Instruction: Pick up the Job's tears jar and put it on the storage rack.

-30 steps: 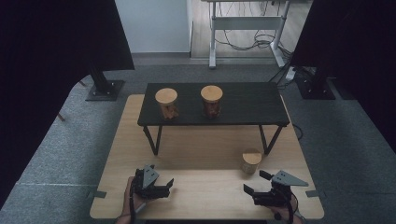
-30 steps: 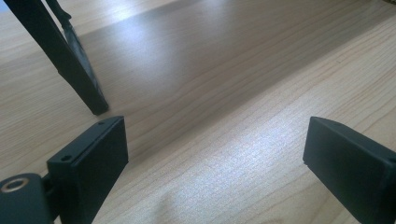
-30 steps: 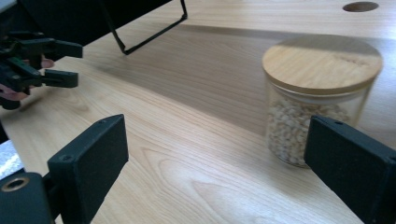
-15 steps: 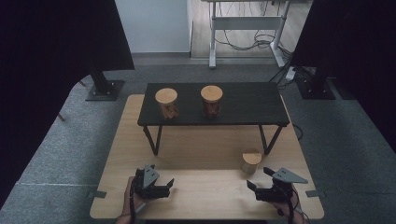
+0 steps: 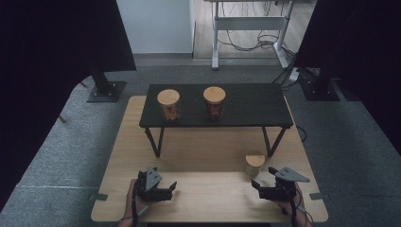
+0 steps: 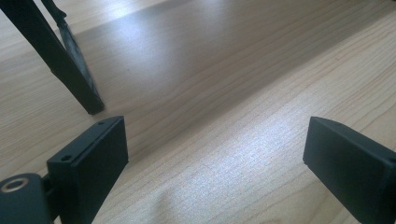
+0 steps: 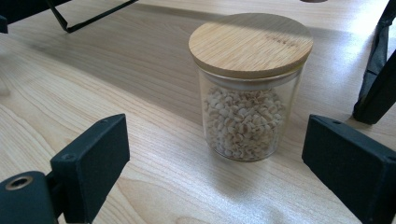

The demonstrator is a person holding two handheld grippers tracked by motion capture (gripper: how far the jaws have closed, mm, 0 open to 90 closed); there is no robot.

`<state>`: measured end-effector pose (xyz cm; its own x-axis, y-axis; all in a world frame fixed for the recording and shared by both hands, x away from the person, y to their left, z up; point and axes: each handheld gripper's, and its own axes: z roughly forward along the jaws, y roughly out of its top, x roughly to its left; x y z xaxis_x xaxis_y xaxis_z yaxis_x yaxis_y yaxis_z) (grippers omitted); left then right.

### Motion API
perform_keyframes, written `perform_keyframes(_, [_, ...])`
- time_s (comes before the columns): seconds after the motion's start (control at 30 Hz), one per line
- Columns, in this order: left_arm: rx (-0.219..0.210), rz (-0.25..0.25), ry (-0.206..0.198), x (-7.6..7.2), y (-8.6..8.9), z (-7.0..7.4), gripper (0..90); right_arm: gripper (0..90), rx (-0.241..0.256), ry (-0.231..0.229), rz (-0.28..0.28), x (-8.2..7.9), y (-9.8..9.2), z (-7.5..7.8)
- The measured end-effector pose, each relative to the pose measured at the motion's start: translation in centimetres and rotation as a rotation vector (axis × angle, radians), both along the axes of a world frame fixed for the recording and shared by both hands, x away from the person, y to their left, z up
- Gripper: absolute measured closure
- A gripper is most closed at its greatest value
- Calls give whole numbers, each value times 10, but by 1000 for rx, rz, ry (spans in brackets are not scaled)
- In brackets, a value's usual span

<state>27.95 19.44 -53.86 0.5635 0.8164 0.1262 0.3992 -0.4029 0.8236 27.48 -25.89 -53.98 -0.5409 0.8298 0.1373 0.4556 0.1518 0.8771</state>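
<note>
jar [image 7: 250, 93] upright, lid up | right gripper [image 7: 215, 163] jaws apart, facing it

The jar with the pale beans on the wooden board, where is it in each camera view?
High view: the jar stands lower right, ahead of the right gripper.
Right gripper view: centre, beyond its open jaws.
Left gripper view: not in it.
Shared landmark: the black table leg beside the jar.

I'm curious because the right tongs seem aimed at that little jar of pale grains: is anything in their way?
Nothing visible is. The right tongs stand open, with only bare wooden tabletop between them and the jar. The black shelf's leg stands off to one side, beyond the jar.
</note>
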Motion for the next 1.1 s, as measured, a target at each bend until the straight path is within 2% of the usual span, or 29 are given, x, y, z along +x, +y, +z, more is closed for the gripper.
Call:
perform_keyframes(0.2, [0,-2,-1,0,0,0,63,72,-7,-5,1,5,1,-1])
perform_keyframes(0.33, [-1,0,-1,0,0,0,63,71,-31,-18,10,9,4,-3])
perform_keyframes(0.53, [-2,0,-2,0,0,1,63,75,-33,-32,10,15,5,-3])
perform_keyframes(1.1, [-4,1,0,0,1,1,63,76,-72,-15,-3,32,11,-8])
